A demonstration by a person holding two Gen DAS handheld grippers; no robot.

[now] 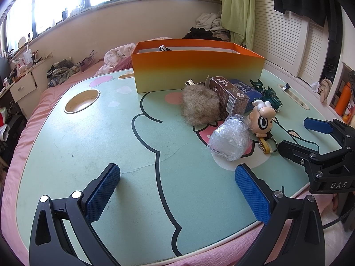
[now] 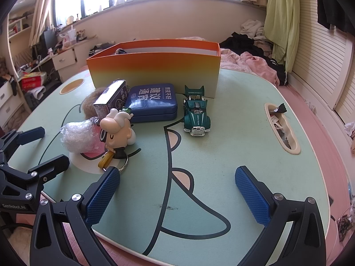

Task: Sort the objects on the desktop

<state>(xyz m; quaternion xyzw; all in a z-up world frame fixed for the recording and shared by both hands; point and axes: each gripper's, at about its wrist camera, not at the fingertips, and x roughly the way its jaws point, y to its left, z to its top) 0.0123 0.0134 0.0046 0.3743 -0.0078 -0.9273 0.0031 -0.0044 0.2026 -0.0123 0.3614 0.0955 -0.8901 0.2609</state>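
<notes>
Jaws on both grippers gape empty; a striped item [image 1: 163,48] barely clears the orange box [image 1: 195,71] rim.

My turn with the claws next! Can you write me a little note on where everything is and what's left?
Left claw: open, empty, low over the table's near edge.
Right claw: open, empty, same.
Orange box stands at the back; something small already shows over its rim, too hidden to name.
Still on the table in front of it: green toy car, blue tin, small carton, furry ball, plastic-wrapped bundle, cartoon keychain figure.
Left: probably all six go into the box.
</notes>
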